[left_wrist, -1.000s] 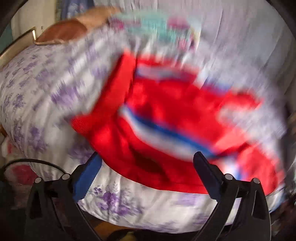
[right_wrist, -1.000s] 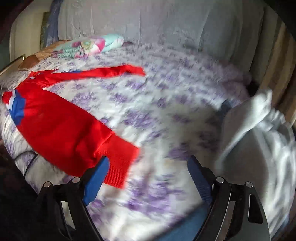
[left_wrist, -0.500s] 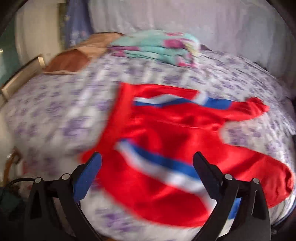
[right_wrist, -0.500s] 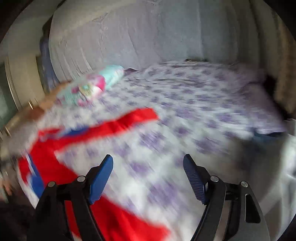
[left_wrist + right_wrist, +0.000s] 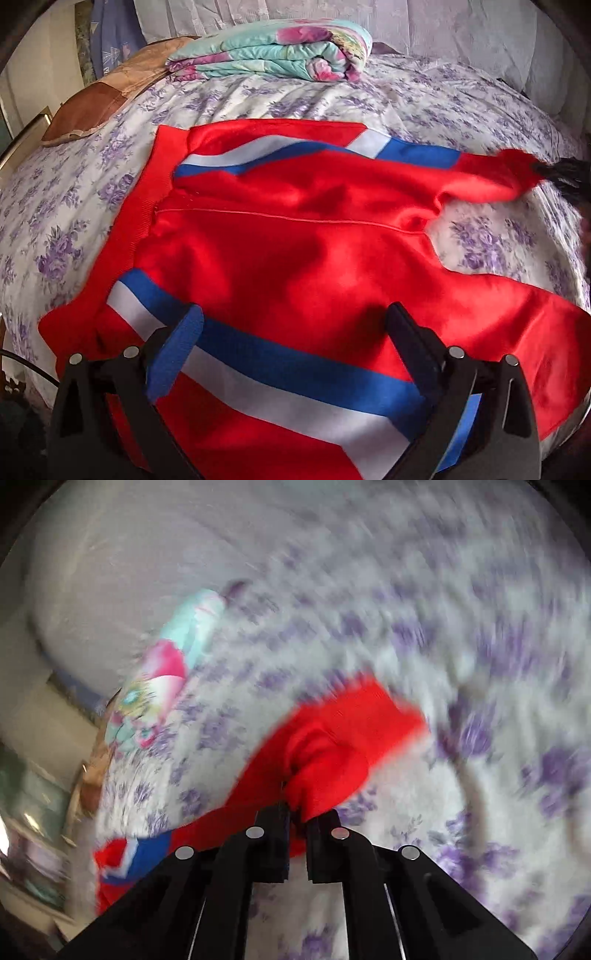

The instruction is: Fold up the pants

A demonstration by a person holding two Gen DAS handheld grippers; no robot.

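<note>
Since half a second ago the right gripper (image 5: 295,814) has gone from spread wide above the sheet to pinched on the cuff end of one trouser leg, and the left view has sharpened up.

Left to right in the left wrist view: brown cushion (image 5: 99,99) at the far left edge of the bed, folded teal-and-pink quilt (image 5: 273,51) behind it near the headboard side. Floral bedsheet (image 5: 66,206) covers the mattress. Red pants (image 5: 295,236) lie spread across the sheet, ribbed waistband on the left, legs running right, each with a blue-and-white side stripe. Left gripper (image 5: 295,325) hovers over the near leg, fingers spread wide, nothing between them (cannot tell if the tips touch the fabric). Far leg tapers to its cuff at the right edge, where a dark blurred shape meets it.

Right wrist view is heavily motion-blurred. Quilt (image 5: 159,679) on the left, pants (image 5: 332,746) in the centre with the striped part low left, sheet (image 5: 498,720) filling the right. Right fingers are pressed together with bunched red fabric clamped between them, just above the sheet.
</note>
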